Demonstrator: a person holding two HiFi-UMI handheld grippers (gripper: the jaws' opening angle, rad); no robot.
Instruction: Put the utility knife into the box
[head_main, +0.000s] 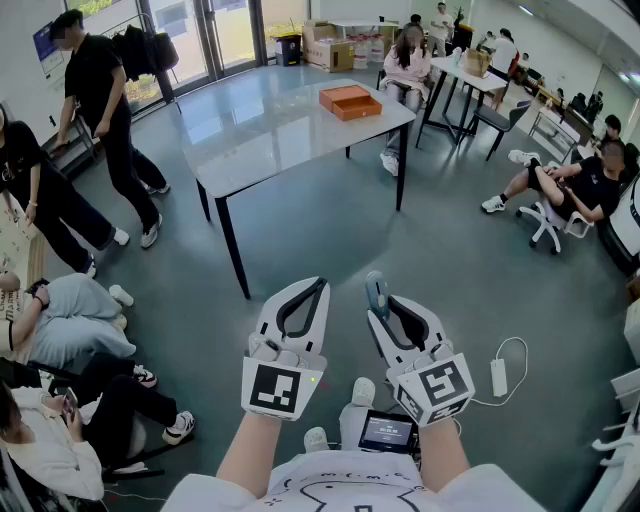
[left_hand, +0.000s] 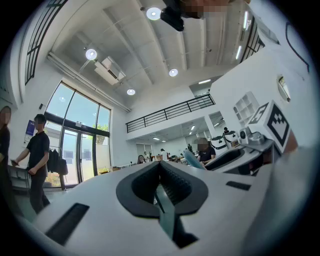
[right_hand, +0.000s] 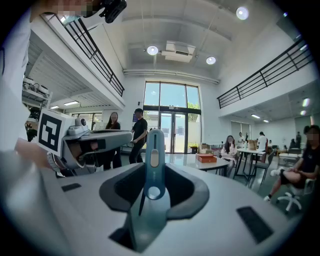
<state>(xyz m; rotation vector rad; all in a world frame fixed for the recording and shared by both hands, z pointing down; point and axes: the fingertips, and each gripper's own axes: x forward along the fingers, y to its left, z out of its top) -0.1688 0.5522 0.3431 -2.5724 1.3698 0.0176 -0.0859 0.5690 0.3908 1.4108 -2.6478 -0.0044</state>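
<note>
One utility knife (right_hand: 152, 145) — clamped in right gripper (right_hand: 153, 172); left gripper (left_hand: 160, 169) closed, empty; one orange box (head_main: 350, 101).

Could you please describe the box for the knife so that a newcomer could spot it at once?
Look at the large grey table in the middle of the room. Near its far right corner lies a flat orange box, the only thing on it. Bright orange sets it apart from the brown cartons by the far wall.

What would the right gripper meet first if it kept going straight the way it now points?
Probably the grey table bearing the orange box, though depth is unclear; the utility knife in the right gripper leads.
</note>
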